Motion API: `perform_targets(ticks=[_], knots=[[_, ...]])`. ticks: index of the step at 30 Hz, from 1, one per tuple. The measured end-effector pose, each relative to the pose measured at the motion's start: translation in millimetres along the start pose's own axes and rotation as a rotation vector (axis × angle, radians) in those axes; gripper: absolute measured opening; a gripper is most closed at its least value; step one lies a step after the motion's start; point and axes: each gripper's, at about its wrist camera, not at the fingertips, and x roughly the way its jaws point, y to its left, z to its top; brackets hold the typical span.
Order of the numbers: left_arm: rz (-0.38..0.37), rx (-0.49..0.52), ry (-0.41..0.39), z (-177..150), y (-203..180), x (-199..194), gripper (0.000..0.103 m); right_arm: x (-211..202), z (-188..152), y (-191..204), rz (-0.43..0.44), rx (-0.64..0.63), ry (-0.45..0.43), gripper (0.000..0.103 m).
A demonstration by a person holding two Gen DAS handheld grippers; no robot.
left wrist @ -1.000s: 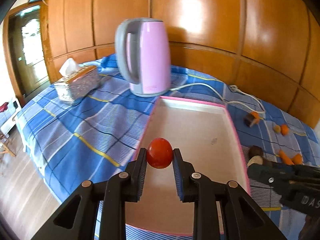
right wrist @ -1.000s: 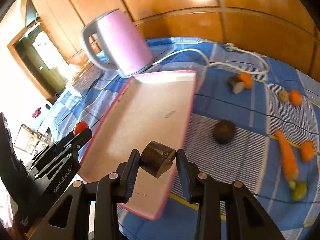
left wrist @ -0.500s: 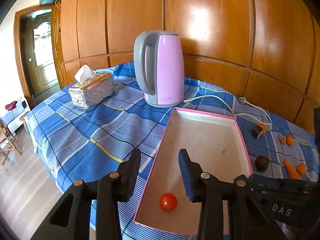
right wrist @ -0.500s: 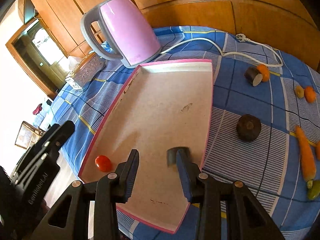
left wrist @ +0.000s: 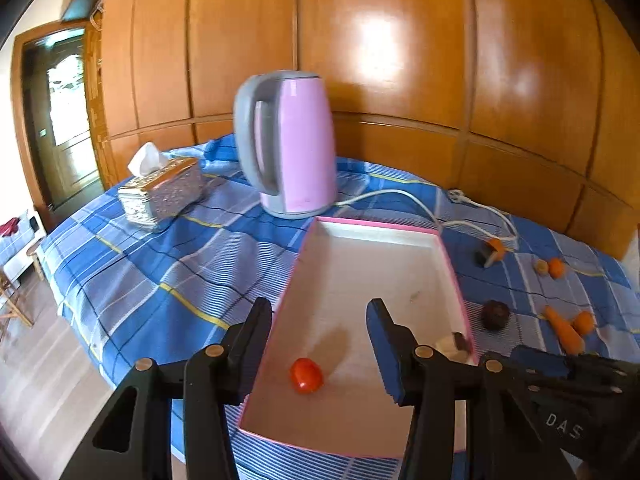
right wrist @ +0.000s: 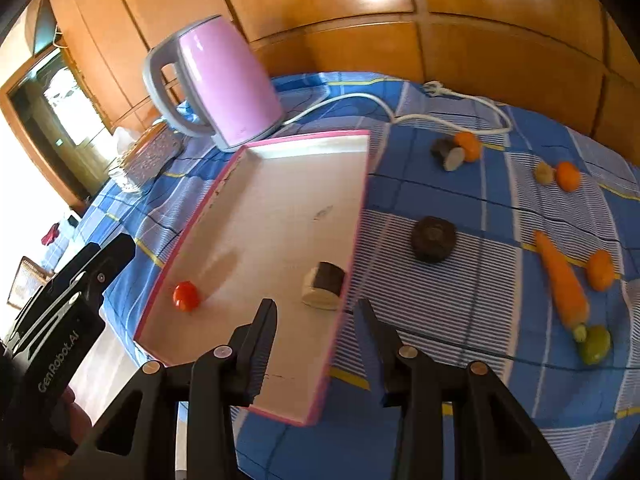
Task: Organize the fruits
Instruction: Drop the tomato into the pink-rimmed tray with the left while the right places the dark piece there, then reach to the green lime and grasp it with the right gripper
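Nearest the cameras, the left gripper (left wrist: pixel 320 336) has just been opening, nothing between its jaws; the right gripper (right wrist: pixel 316 332) is spread and empty too. Beyond, the tomato (left wrist: pixel 306 375) and a dark fruit piece (right wrist: pixel 324 285) lie in the pink tray (right wrist: pixel 192 224), well apart; behind it stands a kettle (left wrist: pixel 292 144).

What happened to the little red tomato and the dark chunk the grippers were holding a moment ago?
Both were let go. The left gripper has just been opening, and the tomato now lies in the pink tray. The right gripper stands open with nothing between its jaws, and the dark chunk rests by the tray's right wall. The kettle and the produce outside the tray stayed put.
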Motion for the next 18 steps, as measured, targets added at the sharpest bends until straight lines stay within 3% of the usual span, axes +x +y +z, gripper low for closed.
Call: perform_targets(ticks=[18], knots=[[-0.088,0.117,0.005,-9.8,-50.2,-12.7,0.053,-28.0,-14.1,-38.0,-0.068,0.073,-0.054,0.04]])
